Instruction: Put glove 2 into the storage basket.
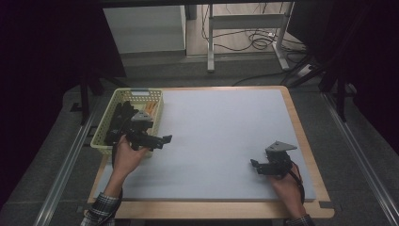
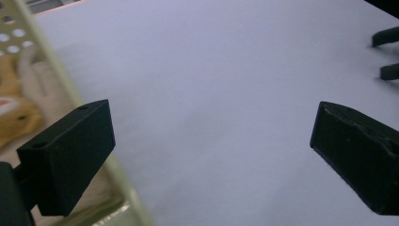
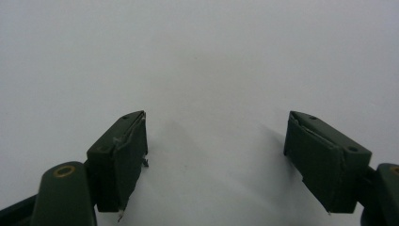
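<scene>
left gripper wide, empty, just right of one basket | right gripper wide, empty, well right of basket

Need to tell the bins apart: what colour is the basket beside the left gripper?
Pale yellow-green, with a perforated wall; the basket shows best in the high view.
</scene>
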Motion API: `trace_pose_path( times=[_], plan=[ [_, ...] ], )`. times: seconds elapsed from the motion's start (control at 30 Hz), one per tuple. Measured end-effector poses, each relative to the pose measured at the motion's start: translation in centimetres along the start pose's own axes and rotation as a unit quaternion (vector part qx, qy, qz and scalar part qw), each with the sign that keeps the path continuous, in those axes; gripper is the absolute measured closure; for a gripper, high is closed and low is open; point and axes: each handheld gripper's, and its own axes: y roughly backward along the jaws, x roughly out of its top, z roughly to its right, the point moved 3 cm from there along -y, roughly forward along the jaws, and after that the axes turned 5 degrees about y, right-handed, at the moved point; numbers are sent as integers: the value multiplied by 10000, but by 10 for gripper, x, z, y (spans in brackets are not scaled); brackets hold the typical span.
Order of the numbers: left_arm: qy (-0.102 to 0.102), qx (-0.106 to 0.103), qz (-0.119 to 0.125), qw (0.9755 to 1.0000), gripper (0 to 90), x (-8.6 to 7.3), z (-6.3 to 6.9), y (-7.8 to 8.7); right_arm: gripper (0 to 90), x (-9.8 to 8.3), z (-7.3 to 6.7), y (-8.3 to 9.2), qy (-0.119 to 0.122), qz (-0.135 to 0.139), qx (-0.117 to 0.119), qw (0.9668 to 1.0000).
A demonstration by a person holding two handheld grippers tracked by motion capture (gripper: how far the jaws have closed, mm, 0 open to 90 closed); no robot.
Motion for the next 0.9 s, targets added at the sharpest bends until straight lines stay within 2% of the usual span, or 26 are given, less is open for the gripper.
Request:
trace_pose_path(
  times=[0.1, 0.13, 0.17, 0.27, 0.4, 0.5, 0.63, 0.9],
  plan=[
    [-115, -97, 12, 9999, 5, -4, 13, -6, 218, 0, 0, 0, -3, 2, 2, 10000],
    [-115, -97, 12, 9999, 5, -4, 13, -6, 218, 0, 0, 0, -5, 2, 2, 10000],
    [-260, -146, -29, 9996, 5, -7, 22, -11, 218, 0, 0, 0, -4, 3, 1, 10000],
    [-409, -219, -103, 9989, 3, -12, 32, -18, 217, 0, 0, 0, 0, 0, 1, 10000],
    [-502, -359, -141, 9980, 2, -22, 45, -27, 218, 0, 0, 0, 1, 0, 0, 10000],
    [-593, -383, -191, 9973, 2, -32, 54, -35, 218, 0, 0, 0, 1, 1, 1, 10000],
    [-674, -499, -311, 9960, 1, -45, 60, -47, 218, 0, 0, 0, 3, 1, -1, 10000],
    [-787, -527, -560, 9939, 1, -67, 64, -65, 217, 0, 0, 0, 1, 0, -2, 10000]
  ],
)
